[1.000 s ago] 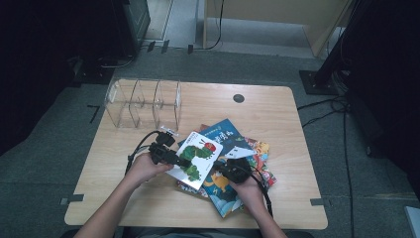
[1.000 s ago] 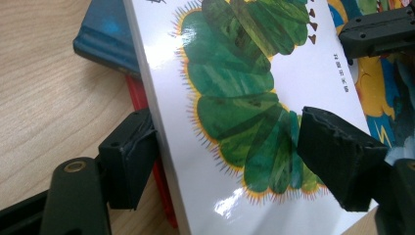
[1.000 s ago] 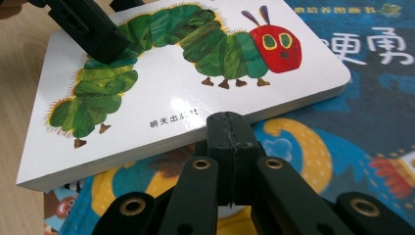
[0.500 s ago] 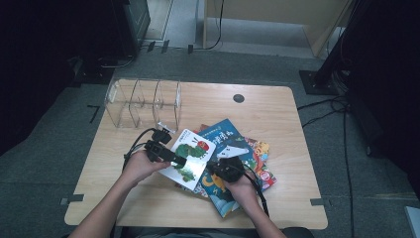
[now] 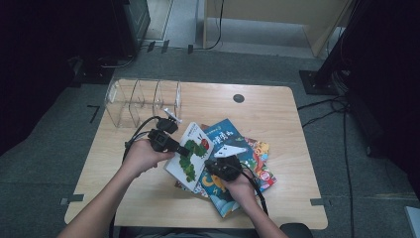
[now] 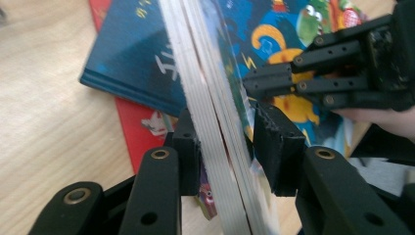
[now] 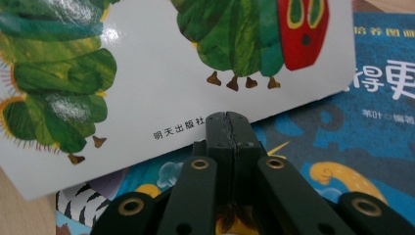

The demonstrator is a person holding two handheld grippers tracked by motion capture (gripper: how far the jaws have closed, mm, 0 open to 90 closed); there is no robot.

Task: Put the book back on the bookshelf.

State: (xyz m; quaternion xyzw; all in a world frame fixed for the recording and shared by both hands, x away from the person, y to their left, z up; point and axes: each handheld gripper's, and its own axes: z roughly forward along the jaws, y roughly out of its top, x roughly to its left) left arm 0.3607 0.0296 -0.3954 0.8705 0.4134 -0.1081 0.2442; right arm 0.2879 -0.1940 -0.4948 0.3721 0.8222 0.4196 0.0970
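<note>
Lifted further off the pile since a second ago, the caterpillar book (image 5: 190,154) now tilts above the blue book (image 5: 225,134) on the bench (image 5: 277,114). Left gripper (image 6: 225,147) straddles its page edge, fingers (image 6: 188,152) parted around it, grip uncertain. Right gripper (image 7: 228,128) has fingers pressed together, their tips meeting the book's lower edge.
</note>
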